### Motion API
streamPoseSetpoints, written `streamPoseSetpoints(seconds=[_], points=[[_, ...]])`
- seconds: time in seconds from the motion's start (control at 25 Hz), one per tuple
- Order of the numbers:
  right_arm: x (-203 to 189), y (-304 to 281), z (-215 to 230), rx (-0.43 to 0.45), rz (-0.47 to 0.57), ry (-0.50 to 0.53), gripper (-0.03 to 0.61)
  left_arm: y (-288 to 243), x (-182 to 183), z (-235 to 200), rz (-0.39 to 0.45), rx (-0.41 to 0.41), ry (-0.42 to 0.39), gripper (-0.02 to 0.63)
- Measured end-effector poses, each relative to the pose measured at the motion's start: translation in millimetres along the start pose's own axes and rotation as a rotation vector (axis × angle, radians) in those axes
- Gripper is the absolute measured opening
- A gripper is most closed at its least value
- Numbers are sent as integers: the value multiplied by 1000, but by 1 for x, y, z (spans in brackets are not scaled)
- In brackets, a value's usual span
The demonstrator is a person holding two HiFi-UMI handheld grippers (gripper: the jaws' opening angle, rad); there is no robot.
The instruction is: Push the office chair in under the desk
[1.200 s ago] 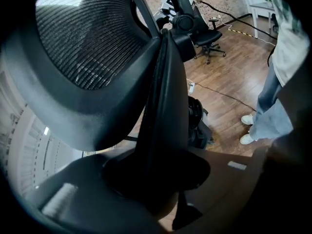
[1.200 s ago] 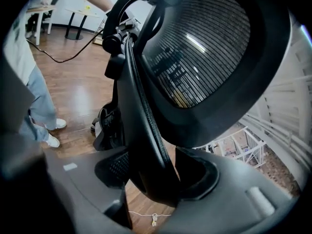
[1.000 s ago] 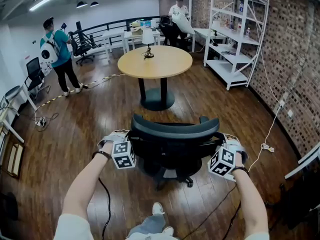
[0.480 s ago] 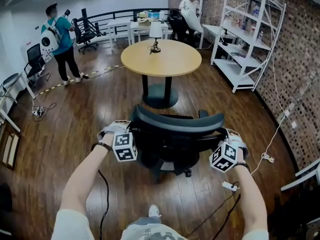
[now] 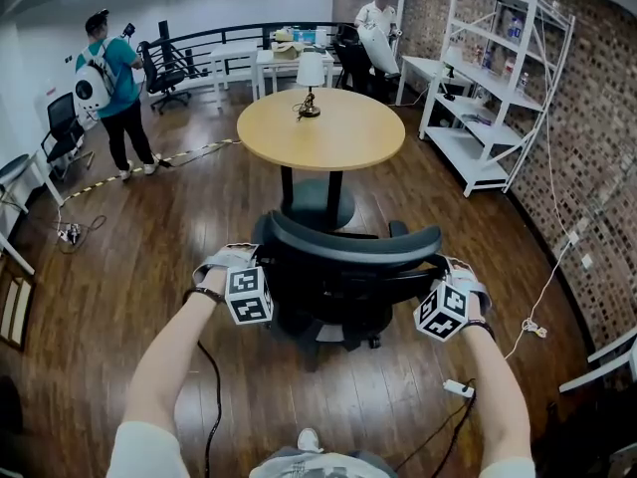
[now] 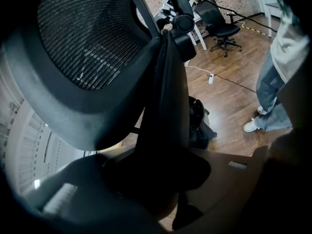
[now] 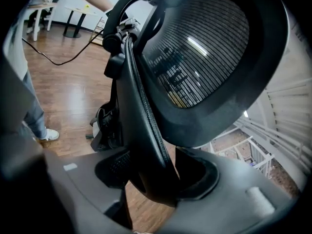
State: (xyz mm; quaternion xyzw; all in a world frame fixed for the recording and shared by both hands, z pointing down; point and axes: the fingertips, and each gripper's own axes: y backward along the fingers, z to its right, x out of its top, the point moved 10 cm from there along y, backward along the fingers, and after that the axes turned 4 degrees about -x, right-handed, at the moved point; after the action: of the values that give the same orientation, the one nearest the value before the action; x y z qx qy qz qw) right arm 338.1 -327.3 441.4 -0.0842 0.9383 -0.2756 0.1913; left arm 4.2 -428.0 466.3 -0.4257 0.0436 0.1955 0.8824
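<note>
A black office chair (image 5: 348, 267) with a mesh backrest stands on the wooden floor, its back towards me. Just beyond it is a round wooden table (image 5: 320, 127) on a single pedestal; the chair's seat is near the table's base. My left gripper (image 5: 261, 270) is shut on the backrest's left edge, and my right gripper (image 5: 439, 279) is shut on its right edge. In the left gripper view the backrest's side frame (image 6: 163, 126) fills the space between the jaws of the left gripper (image 6: 161, 179). In the right gripper view the backrest's rim (image 7: 144, 130) sits clamped in the right gripper (image 7: 151, 174).
A small lamp (image 5: 311, 73) stands on the round table. A white shelf rack (image 5: 498, 78) lines the brick wall at right. Cables and a plug strip (image 5: 458, 388) lie on the floor near my right side. A person with a backpack (image 5: 105, 78) stands far left, another person (image 5: 378, 13) at the back desks.
Both grippers and the chair have moved forward together towards the round table, and the gap between chair and table base has shrunk. The grip on the backrest is unchanged.
</note>
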Motion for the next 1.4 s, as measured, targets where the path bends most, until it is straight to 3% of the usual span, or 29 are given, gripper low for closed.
streamPoseSetpoints(seconds=[1.04,1.4], points=[[23,-183,118,25,95,98,239,-104,-28,-138,-98,33,142,172],[37,-224,151,23,107,105,238,-129,-41,-183,-114,23,149,173]])
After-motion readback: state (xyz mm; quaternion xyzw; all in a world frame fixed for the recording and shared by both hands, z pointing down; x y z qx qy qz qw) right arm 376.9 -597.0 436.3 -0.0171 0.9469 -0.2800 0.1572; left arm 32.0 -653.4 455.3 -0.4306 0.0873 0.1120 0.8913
